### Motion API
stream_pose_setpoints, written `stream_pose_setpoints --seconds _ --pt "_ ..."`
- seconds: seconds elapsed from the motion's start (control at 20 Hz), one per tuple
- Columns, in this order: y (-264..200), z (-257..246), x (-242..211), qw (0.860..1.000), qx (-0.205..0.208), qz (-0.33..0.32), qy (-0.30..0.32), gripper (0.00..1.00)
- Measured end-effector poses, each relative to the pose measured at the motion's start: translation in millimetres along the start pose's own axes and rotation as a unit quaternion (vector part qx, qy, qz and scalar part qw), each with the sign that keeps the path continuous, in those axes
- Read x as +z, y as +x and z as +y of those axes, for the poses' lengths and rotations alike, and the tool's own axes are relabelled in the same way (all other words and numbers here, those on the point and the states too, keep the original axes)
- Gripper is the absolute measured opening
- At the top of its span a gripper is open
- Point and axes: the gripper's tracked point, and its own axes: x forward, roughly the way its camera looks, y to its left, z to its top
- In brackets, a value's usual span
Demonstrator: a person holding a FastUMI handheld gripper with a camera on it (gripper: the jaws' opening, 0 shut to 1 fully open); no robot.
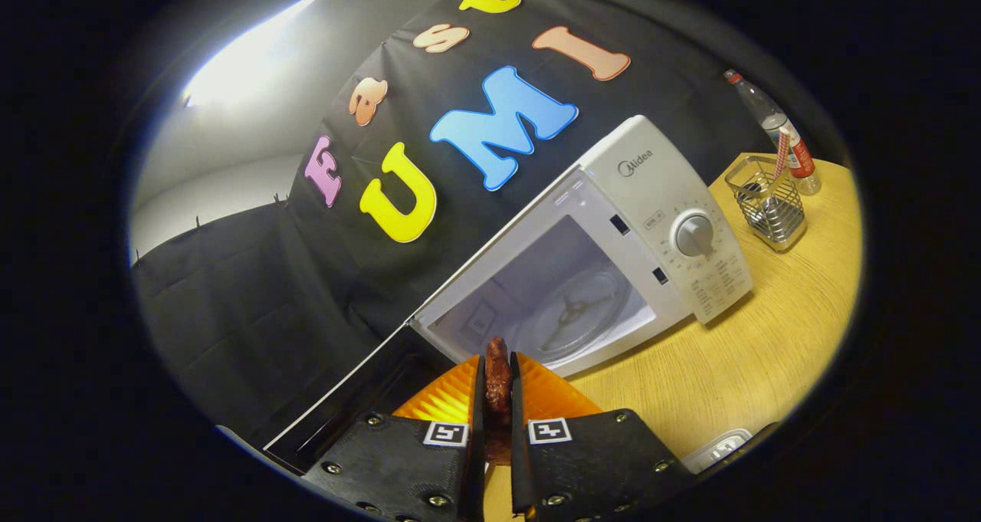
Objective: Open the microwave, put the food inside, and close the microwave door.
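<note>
A white microwave (659, 200) stands on the wooden table (766, 353) just beyond my fingers, its door (360, 399) swung wide open to the left. The cavity shows a glass turntable (575, 311) with nothing on it. My gripper (497, 369) is shut on a brown, reddish piece of food (497, 384), held upright between both fingers. The food's top end sits right in front of the cavity's lower front edge. The view is tilted, so the microwave leans up to the right.
A wire mesh holder (766, 200) with a striped straw stands on the table right of the microwave. A clear bottle (774, 127) with a red cap is behind it. A pale container edge (716, 449) lies on the table near my right finger.
</note>
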Motion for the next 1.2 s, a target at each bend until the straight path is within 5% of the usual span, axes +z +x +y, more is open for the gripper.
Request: stream_pose_setpoints --seconds 0.75,1.2 --pt "132 -20 -7 0.986 -0.104 -0.065 -0.108 0.14" --pt "204 -51 -1 0.982 -0.139 -0.089 -0.088 0.14"
